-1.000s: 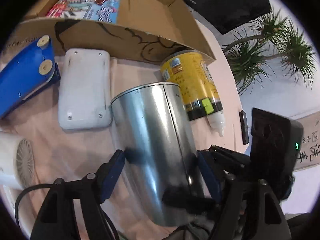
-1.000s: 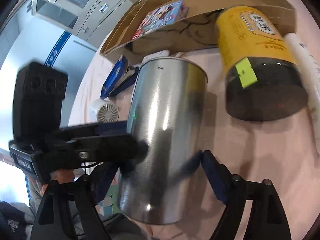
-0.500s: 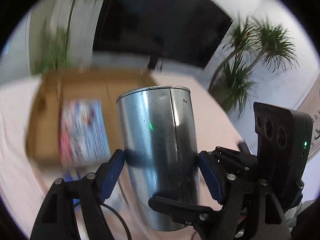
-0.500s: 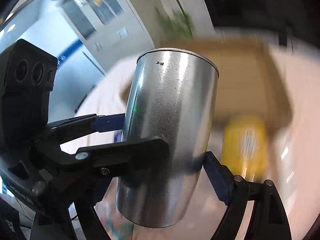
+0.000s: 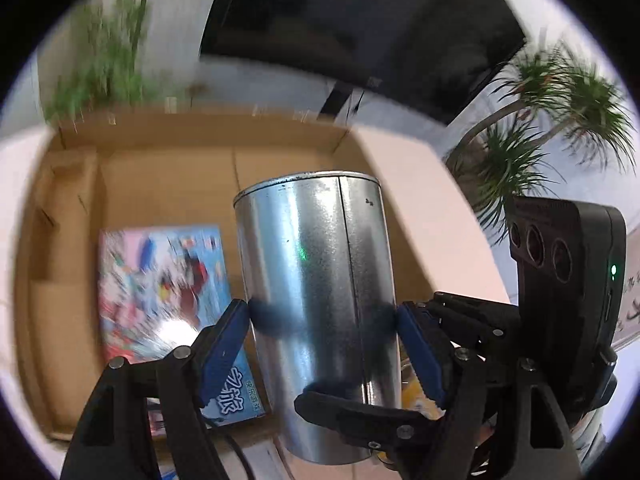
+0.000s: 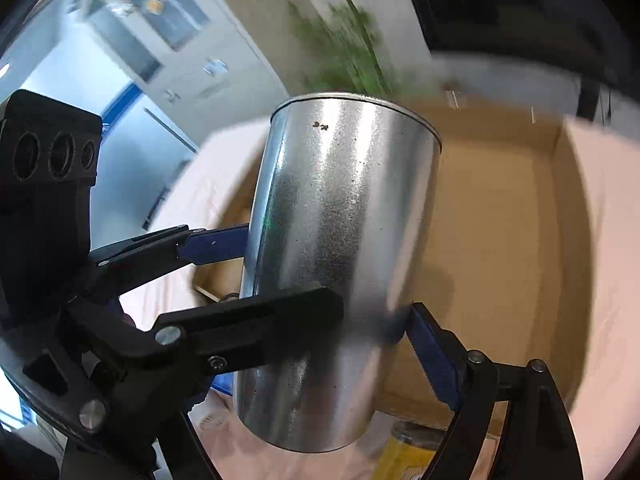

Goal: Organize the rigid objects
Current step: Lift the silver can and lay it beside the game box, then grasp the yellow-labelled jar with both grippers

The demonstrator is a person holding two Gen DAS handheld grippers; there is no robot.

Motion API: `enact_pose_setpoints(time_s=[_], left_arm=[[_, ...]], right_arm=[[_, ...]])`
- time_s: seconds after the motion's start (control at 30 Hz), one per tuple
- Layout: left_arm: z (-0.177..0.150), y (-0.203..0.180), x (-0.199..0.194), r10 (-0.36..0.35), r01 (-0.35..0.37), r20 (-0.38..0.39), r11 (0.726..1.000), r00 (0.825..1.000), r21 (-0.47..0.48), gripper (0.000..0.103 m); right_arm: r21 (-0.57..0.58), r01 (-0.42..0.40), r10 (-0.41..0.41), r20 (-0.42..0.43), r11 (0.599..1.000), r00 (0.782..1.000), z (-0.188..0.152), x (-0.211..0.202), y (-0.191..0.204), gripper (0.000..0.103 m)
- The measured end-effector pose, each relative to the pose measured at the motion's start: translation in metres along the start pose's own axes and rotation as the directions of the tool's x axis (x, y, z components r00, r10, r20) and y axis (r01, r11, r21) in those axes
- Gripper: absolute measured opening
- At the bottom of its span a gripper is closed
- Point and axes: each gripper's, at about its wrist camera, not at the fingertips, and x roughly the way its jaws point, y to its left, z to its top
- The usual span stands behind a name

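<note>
Gripping a tall galvanized metal canister (image 5: 316, 312) from both sides, the left gripper (image 5: 322, 320) presses its blue pads (image 5: 224, 344) against the can's lower half, so the fingers stand wide only because the can fills the gap. In the right wrist view, the right gripper (image 6: 320, 320) clamps the same canister (image 6: 336, 280): one blue pad (image 6: 434, 360) touches its right flank, while the opposite finger is hidden behind the left gripper's black finger, which crosses in front. Both grippers hold the can together, each one's black camera block showing in the other's view. The canister is upright with a slight tilt, its rimmed end uppermost, lifted clear of the surface and hanging over the near edge of an open cardboard box (image 5: 168, 176).

Just below the can, a yellow container (image 6: 408, 454) peeks out on the pink tablecloth (image 6: 600, 280). Inside the box, to the can's left, lies a flat colourful picture book (image 5: 160, 292), blurred. The rest of the box floor is bare brown cardboard.

Beyond the box stand a dark screen (image 5: 360, 32), blurred green foliage (image 5: 104, 64) and a spiky potted plant (image 5: 540, 120). White cabinets (image 6: 160, 40) show at far left in the right wrist view.
</note>
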Motion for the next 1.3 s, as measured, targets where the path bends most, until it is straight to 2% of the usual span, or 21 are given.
enact_pose_setpoints(time_s=[0.13, 0.23, 0.3, 0.37, 0.4, 0.43, 0.53, 0.6, 0.67, 0.7, 0.73, 0.8, 0.83, 0.87, 0.93, 1.03, 1.1, 1.13, 1.2, 1.23, 1.3], left_arm=[[-0.001, 0.029, 0.046, -0.001, -0.008, -0.096, 0.995, 0.995, -0.098, 0.076], [0.000, 0.040, 0.059, -0.010, -0.009, -0.124, 0.989, 0.992, -0.145, 0.076], [0.001, 0.037, 0.059, -0.003, -0.018, -0.133, 0.988, 0.991, -0.155, 0.075], [0.000, 0.028, 0.052, 0.031, -0.047, -0.127, 0.991, 0.991, -0.126, 0.069], [0.000, 0.021, 0.046, 0.044, -0.058, -0.122, 0.992, 0.992, -0.112, 0.061], [-0.003, 0.016, 0.033, 0.058, -0.068, -0.102, 0.993, 0.993, -0.099, 0.061], [-0.022, 0.000, -0.026, 0.111, -0.109, 0.045, 0.993, 0.993, -0.042, 0.061], [-0.043, -0.009, -0.070, 0.186, -0.187, 0.162, 0.982, 0.969, -0.007, 0.065], [-0.076, -0.011, -0.113, 0.279, -0.289, 0.272, 0.957, 0.921, -0.003, 0.080], [-0.095, -0.011, -0.128, 0.331, -0.344, 0.322, 0.939, 0.887, -0.018, 0.085], [-0.120, -0.011, -0.143, 0.413, -0.425, 0.370, 0.904, 0.832, -0.052, 0.085], [-0.144, -0.011, -0.147, 0.508, -0.513, 0.365, 0.854, 0.780, -0.091, 0.085], [-0.159, -0.010, -0.145, 0.551, -0.547, 0.332, 0.829, 0.766, -0.114, 0.085], [-0.170, -0.007, -0.144, 0.561, -0.547, 0.302, 0.826, 0.771, -0.135, 0.085], [-0.188, -0.001, -0.133, 0.524, -0.490, 0.222, 0.850, 0.822, -0.193, 0.084], [-0.199, -0.006, -0.109, 0.411, -0.377, 0.156, 0.903, 0.898, -0.206, 0.084], [-0.202, -0.008, -0.093, 0.273, -0.252, 0.108, 0.952, 0.956, -0.174, 0.083], [-0.205, -0.007, -0.087, 0.214, -0.197, 0.088, 0.965, 0.973, -0.174, 0.083], [-0.202, -0.010, -0.072, 0.080, -0.071, 0.051, 0.983, 0.995, -0.171, 0.083], [-0.199, -0.012, -0.061, 0.022, -0.016, 0.032, 0.984, 0.999, -0.177, 0.083], [-0.195, -0.010, -0.041, -0.007, 0.002, -0.022, 0.978, 1.000, -0.210, 0.083]], right_arm=[[0.077, -0.001, 0.009, -0.104, 0.997, 0.995, -0.002, 0.047, -0.036, 0.084], [0.128, 0.007, 0.014, -0.166, 0.992, 0.986, 0.001, 0.075, -0.053, 0.084], [0.150, 0.014, 0.012, -0.171, 0.989, 0.985, 0.002, 0.082, -0.057, 0.087], [0.182, 0.006, 0.026, -0.171, 0.983, 0.985, 0.002, 0.090, -0.055, 0.089], [0.192, 0.004, 0.030, -0.176, 0.981, 0.984, 0.001, 0.092, -0.057, 0.091], [0.203, 0.010, 0.028, -0.184, 0.979, 0.983, -0.002, 0.093, -0.058, 0.094], [0.194, 0.029, 0.001, -0.155, 0.981, 0.988, -0.012, 0.074, -0.052, 0.094], [0.133, 0.070, -0.065, -0.034, 0.989, 0.997, -0.019, 0.028, -0.041, 0.094], [0.101, 0.087, -0.097, 0.100, 0.991, 0.990, -0.037, -0.024, -0.034, 0.103], [0.098, 0.095, -0.108, 0.145, 0.991, 0.983, -0.050, -0.043, -0.033, 0.103], [0.100, 0.111, -0.128, 0.186, 0.989, 0.974, -0.069, -0.061, -0.035, 0.103], [0.116, 0.145, -0.163, 0.164, 0.983, 0.973, -0.095, -0.068, -0.043, 0.103], [0.127, 0.154, -0.169, 0.122, 0.980, 0.978, -0.108, -0.063, -0.049, 0.102], [0.141, 0.155, -0.166, 0.074, 0.978, 0.983, -0.123, -0.057, -0.052, 0.094], [0.179, 0.136, -0.136, -0.011, 0.974, 0.991, -0.140, -0.037, -0.062, 0.074], [0.129, 0.146, -0.151, 0.023, 0.981, 0.988, -0.147, -0.022, -0.052, 0.074], [0.124, 0.148, -0.152, 0.027, 0.981, 0.988, -0.151, -0.023, -0.045, 0.074], [0.109, 0.147, -0.150, 0.019, 0.983, 0.988, -0.157, -0.024, -0.043, 0.073], [0.014, 0.163, -0.163, -0.009, 0.987, 0.987, -0.173, -0.021, -0.020, 0.074], [-0.035, 0.163, -0.163, -0.019, 0.986, 0.986, -0.177, -0.019, -0.008, 0.074], [-0.119, 0.117, -0.124, -0.055, 0.986, 0.991, -0.183, -0.012, 0.017, 0.075]])
